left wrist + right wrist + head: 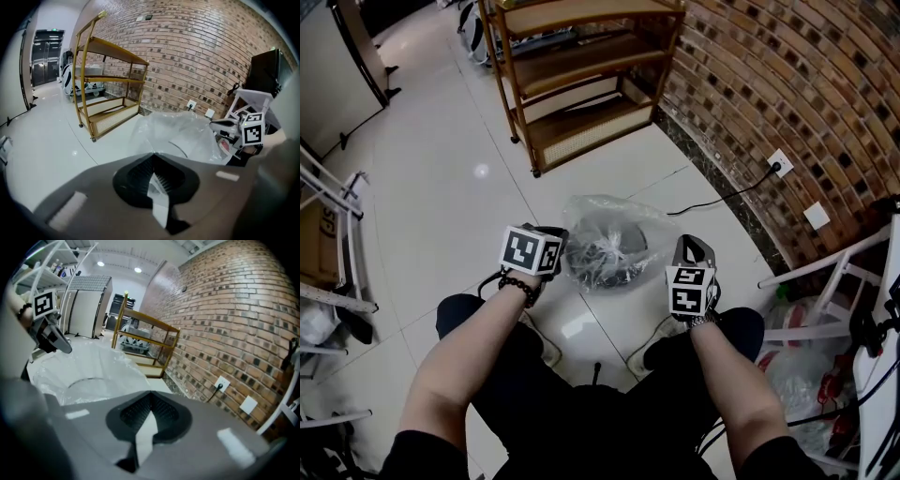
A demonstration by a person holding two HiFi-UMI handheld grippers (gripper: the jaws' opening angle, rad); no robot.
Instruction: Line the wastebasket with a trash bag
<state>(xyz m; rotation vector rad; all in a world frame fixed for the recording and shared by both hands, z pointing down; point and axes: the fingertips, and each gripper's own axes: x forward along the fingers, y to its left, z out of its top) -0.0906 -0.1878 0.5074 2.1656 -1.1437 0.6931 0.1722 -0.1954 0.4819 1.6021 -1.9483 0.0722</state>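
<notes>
A clear trash bag [609, 234] billows over a dark wastebasket [617, 265] on the white floor in front of the person's knees. My left gripper [561, 247] is at the bag's left edge and my right gripper [685, 247] at its right edge. In the left gripper view the jaws are shut on a strip of the bag's film [157, 194], and the bag [183, 136] spreads ahead with the basket's rim [180, 147] showing through. The right gripper view also shows shut jaws pinching the film [146, 430], with the bag [89, 364] to the left.
A wooden shelf rack [581, 75] stands behind the basket. A curved brick wall [787, 84] runs along the right, with an outlet [779, 165] and a black cable on the floor. White frames [830, 272] and filled bags [797, 375] crowd the right, and a white rack [328, 197] the left.
</notes>
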